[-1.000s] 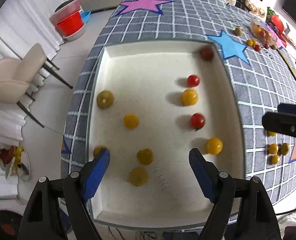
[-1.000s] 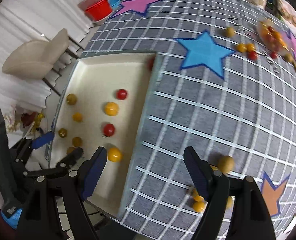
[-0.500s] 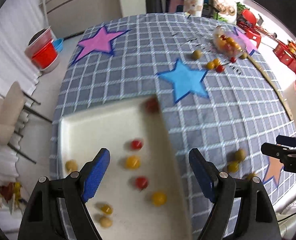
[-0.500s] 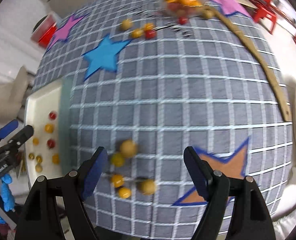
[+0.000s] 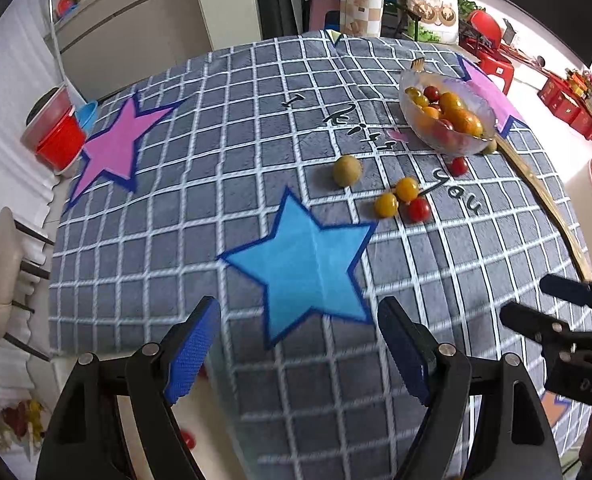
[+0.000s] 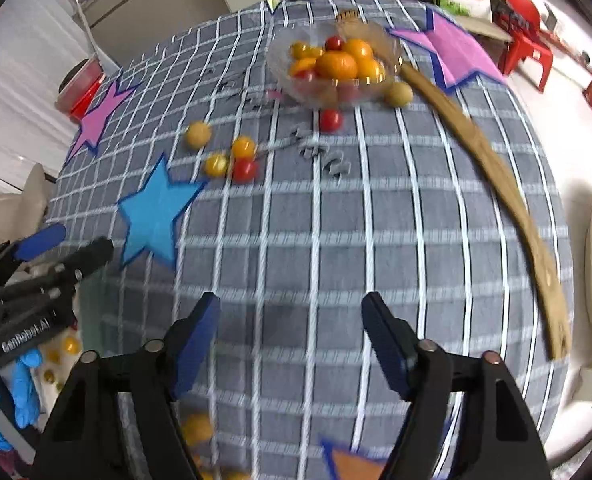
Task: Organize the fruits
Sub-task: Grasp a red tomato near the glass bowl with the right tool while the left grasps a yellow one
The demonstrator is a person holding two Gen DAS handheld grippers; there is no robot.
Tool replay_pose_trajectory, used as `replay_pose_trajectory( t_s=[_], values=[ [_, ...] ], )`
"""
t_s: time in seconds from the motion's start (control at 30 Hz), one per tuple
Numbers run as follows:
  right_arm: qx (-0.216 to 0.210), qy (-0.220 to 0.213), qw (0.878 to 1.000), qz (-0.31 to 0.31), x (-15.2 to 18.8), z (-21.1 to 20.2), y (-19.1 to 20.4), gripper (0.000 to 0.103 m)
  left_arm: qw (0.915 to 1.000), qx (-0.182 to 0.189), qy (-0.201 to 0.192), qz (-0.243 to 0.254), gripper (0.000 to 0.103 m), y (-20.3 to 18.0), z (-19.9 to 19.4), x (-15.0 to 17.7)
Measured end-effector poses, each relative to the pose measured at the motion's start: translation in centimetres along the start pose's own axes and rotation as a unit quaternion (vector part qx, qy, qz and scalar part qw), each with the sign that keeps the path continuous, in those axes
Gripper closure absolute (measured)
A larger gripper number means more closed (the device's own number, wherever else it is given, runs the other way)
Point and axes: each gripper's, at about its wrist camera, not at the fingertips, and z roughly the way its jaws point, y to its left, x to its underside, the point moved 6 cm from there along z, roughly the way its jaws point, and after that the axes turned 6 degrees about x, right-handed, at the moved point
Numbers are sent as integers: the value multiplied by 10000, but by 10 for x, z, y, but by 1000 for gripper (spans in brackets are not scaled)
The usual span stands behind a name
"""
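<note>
Both of your claws are spread with nothing between the pads: your left gripper [image 5: 298, 350] hangs over the near point of the blue star [image 5: 310, 268], and your right gripper [image 6: 290, 344] hangs over bare grey check cloth [image 6: 376, 216], its jaws having just been closing a little on empty air. A second ago your left claw stood over the white tray with its scattered tomatoes; now only a corner of that tray [image 5: 212, 420] shows under your left finger, with a red tomato [image 5: 187, 438] on it. Your right claw has likewise swung away from the tray edge toward the middle of the table.

Beyond the star, four loose fruits lie together: one dull green-yellow fruit [image 5: 347, 170], two yellow tomatoes [image 5: 386, 205] and [image 5: 407, 189], touching, and one red tomato beside them [image 5: 419, 209]. One more red tomato [image 5: 458, 166] sits just before the glass bowl [image 5: 412, 120], and another green-yellow fruit [image 6: 399, 94] rests against the bowl's side. The bowl holds a heap of orange, yellow and red fruits, too crowded to count. A long wooden strip [image 6: 496, 176] curves along the far right of the cloth. Your gloved hand [image 6: 24, 384] shows in the right view, with a few yellow tomatoes [image 6: 71, 345] beside it.
</note>
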Motion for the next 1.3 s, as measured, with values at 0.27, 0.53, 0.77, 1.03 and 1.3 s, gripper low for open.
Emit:
replay_pose_trajectory(
  t_s=[0.27, 0.53, 0.77, 1.03, 1.3],
  values=[
    [40, -138, 9986, 510, -50, 39, -38, 41, 9998, -85, -155, -114, 21, -10, 43, -41],
    [-128, -325, 9980, 536, -82, 57, -43, 41, 9990, -71, -419, -140, 21, -16, 67, -86],
    [-217, -499, 9967, 607, -105, 64, -35, 41, 9994, -171, -309, -51, 21, -20, 87, -97],
    [-97, -657, 9958, 629, -113, 69, -19, 78, 9998, -100, -152, -50, 53, -25, 98, -93],
    [-405, -588, 9956, 600, -104, 60, -23, 84, 9997, 181, -174, -34, 76, -35, 91, -87]
  ],
)
